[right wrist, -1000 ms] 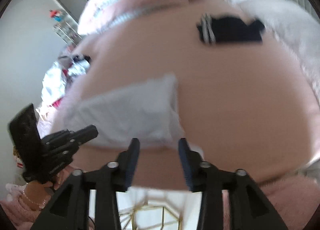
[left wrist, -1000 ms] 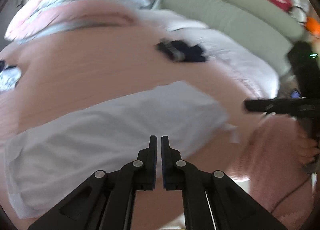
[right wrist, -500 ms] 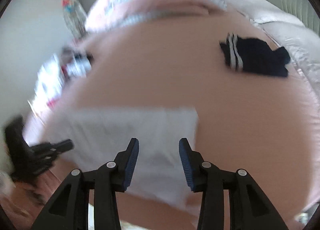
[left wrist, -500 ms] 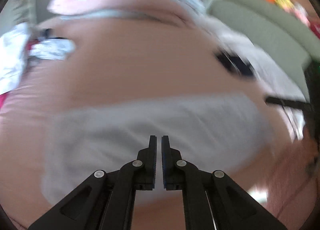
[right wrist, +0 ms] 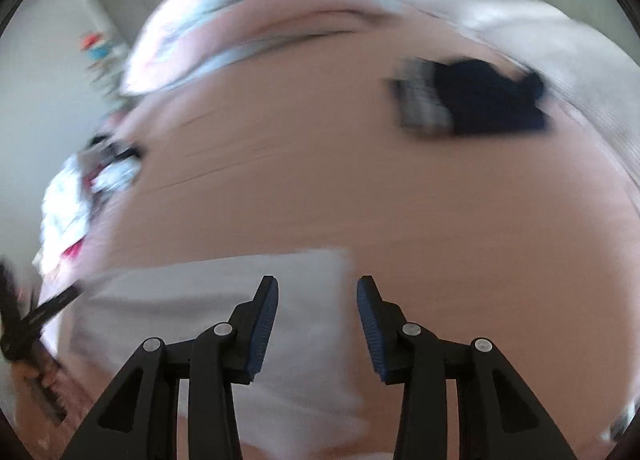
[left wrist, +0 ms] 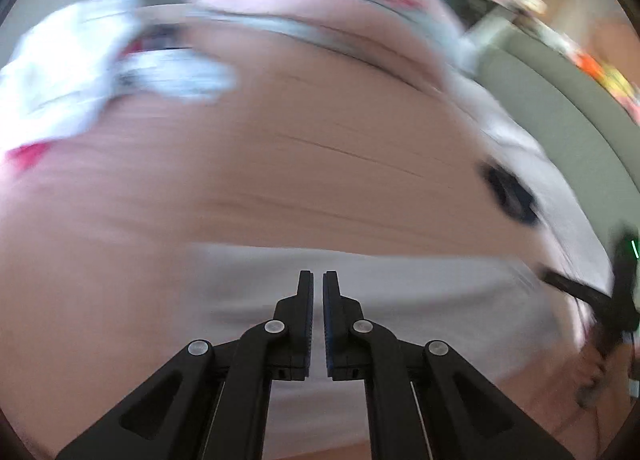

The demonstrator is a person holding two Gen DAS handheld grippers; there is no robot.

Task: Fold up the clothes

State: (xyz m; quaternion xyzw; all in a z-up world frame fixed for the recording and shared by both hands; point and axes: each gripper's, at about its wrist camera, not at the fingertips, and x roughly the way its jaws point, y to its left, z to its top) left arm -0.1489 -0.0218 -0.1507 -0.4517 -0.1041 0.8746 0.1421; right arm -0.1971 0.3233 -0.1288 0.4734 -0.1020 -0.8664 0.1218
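Blur smears both views, but you can still read the layout: a white folded garment (left wrist: pixel 400 300) lies flat on the pink bed sheet (left wrist: pixel 280 180), near its front edge. Your left gripper (left wrist: pixel 317 280) points down over the middle of that garment with its jaws pressed together and nothing between them. Your right gripper (right wrist: pixel 317 288) hangs over the garment's right-hand edge (right wrist: pixel 328 300), jaws spread apart and empty; whether either tool touches the cloth cannot be told. Farther back on the sheet sits a dark navy item with pale stripes (right wrist: pixel 480 100), well apart from the white piece. A heap of mixed clothes (right wrist: pixel 80 188) lies at the left side, and a pink-and-blue pillow (right wrist: pixel 260 4) lies at the head.
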